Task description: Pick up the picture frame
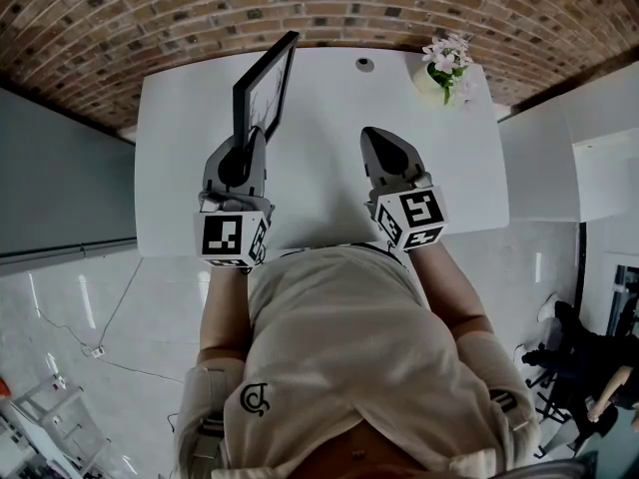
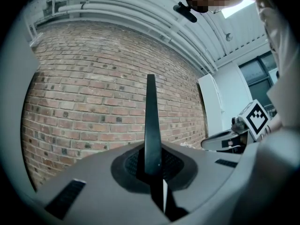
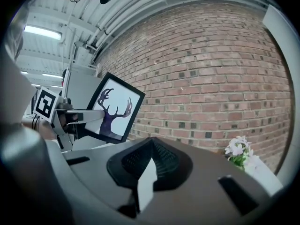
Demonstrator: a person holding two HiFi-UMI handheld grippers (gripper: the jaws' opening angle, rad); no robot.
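The grey left claw (image 1: 250, 140) pinches the thin black picture frame (image 1: 266, 86) by its near edge, probably to lift it upright. The right claw (image 1: 375, 136) is pressed together and empty.

The picture frame (image 1: 265, 86) sits edge-on between the jaws of the left gripper (image 1: 254, 136) and reaches ahead of them, over the table (image 1: 329, 183). The right gripper (image 1: 376, 136) is to its right, well apart. Ahead and right of those jaws (near the table's far corner) stand flowers (image 1: 446, 66). A brick wall (image 1: 150, 18) lies beyond the table.
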